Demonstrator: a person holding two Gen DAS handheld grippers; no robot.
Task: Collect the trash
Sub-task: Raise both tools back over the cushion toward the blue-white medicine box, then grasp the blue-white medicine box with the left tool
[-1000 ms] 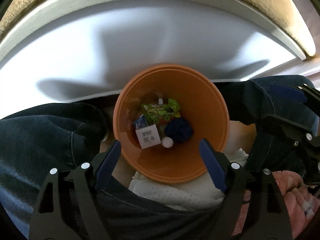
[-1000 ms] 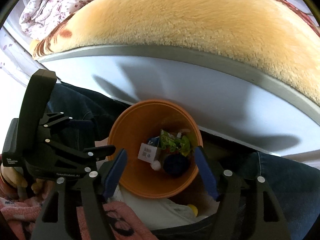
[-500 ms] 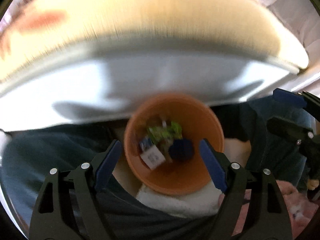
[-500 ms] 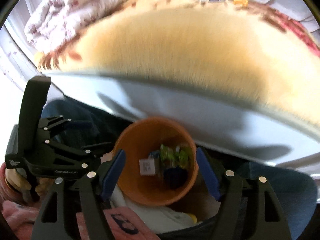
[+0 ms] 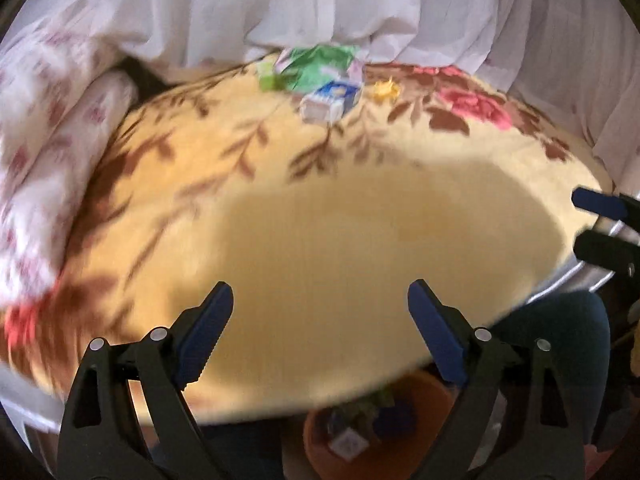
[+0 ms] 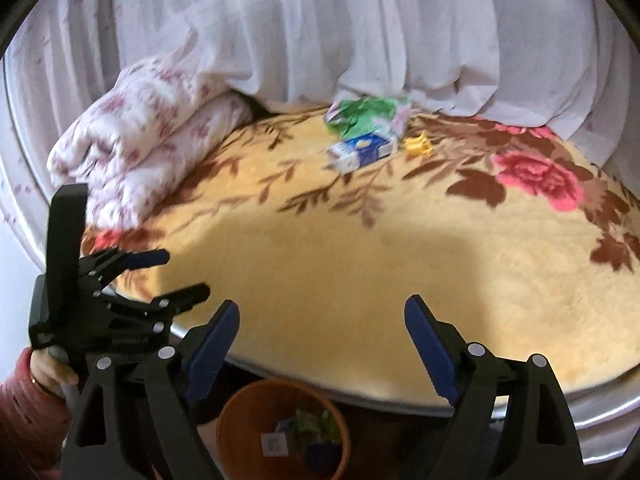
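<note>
Two empty grippers hang over a bed, litter lying at its far edge.

The left gripper [image 5: 320, 332] and right gripper [image 6: 322, 340], jaws just widened and holding nothing, face a yellow floral blanket [image 6: 360, 248]. A green wrapper [image 6: 362, 116], blue-and-white carton [image 6: 362, 152] and yellow scrap [image 6: 418, 146] lie far off by the curtain [image 6: 320, 32]; the orange bin [image 6: 244, 420] sits near, below.

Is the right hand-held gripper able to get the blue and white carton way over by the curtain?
Probably yes: the right hand-held gripper is open, and only bare yellow floral blanket lies before the blue and white carton.
</note>
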